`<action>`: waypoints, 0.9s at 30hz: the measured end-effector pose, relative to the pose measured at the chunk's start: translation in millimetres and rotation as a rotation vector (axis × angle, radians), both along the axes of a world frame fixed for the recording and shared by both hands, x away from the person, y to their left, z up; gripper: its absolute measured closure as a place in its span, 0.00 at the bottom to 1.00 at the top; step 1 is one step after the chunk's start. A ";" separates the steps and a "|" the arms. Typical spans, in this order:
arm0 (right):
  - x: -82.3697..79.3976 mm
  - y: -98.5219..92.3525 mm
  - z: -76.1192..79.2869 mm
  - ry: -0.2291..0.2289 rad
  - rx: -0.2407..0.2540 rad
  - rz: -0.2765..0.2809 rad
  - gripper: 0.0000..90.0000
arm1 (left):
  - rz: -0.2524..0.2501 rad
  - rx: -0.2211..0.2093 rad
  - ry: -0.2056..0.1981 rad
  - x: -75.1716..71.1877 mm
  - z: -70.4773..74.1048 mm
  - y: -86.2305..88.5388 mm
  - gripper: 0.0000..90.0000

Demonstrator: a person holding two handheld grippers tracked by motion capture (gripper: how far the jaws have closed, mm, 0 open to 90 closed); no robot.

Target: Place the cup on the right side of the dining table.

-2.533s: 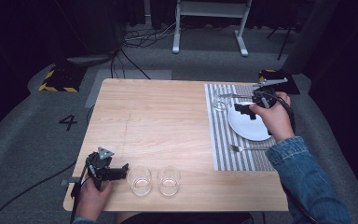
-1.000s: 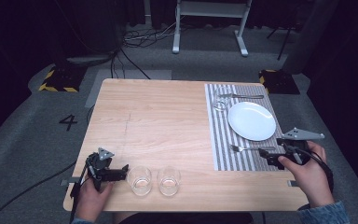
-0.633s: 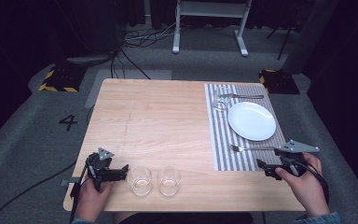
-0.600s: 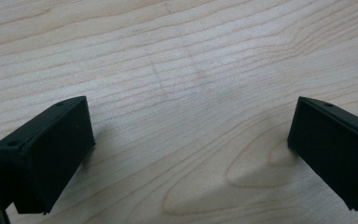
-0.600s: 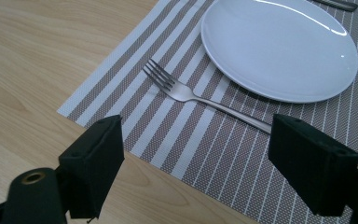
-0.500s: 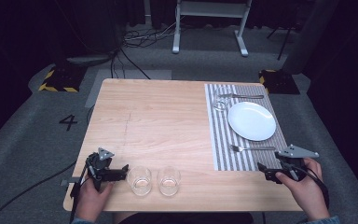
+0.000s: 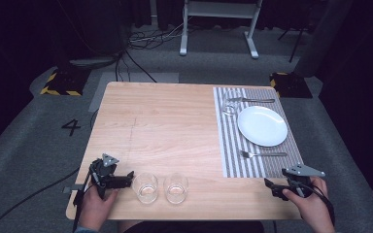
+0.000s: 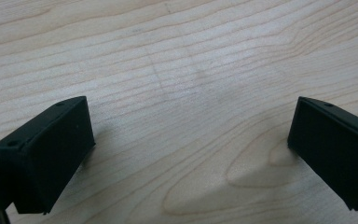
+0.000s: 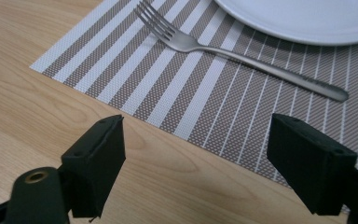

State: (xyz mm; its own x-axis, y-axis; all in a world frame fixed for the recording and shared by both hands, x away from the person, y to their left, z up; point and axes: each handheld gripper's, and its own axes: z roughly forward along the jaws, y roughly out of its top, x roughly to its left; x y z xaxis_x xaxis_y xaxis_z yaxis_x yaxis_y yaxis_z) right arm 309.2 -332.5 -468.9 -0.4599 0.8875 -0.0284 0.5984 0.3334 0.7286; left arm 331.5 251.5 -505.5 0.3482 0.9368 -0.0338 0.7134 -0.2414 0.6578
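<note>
right gripper (image 7: 274, 186) now back at the near right corner of the table (image 7: 175, 126), low over the wood, jaws spread wide and holding nothing. a couple of seconds ago up at the far end of the striped placemat (image 7: 233, 141), by the plate (image 7: 262, 125); since then drawn back toward the person's side in steps, and half a second ago already almost here. reads as a placing step finished and a return to rest, not a reach.

just ahead of its jaws, in the right gripper view: the near edge of the placemat (image 9: 223, 93), then the fork (image 9: 242, 53) lying flat on the stripes, tines to the left, handle to the right, with the plate's rim (image 9: 307, 28) beyond it. fork apart from the plate, not touching (a narrow band of mat between them). farther past the plate, more cutlery (image 7: 250, 100) and a small glass (image 7: 230, 108) at the mat's far end.

left gripper (image 7: 124, 179) unchanged across the earlier pictures, resting at the near left edge, jaws spread and empty over bare wood. just to its right, two empty glasses (image 7: 145, 187) side by side, the nearer one just beside the jaw tips.

likely next: one of those glasses, with the left gripper best placed.
</note>
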 end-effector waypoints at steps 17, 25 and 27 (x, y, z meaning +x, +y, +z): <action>-5.9 6.7 -33.7 0.002 0.023 0.027 0.20 | 0.000 0.000 0.000 0.1 0.0 0.1 0.01; -7.5 8.2 -36.4 -0.006 0.037 0.024 0.17 | 0.000 0.000 0.000 0.0 0.0 0.0 0.01; -8.6 8.2 -37.2 -0.013 0.039 0.018 0.17 | 0.000 0.000 0.000 0.0 0.0 0.0 0.01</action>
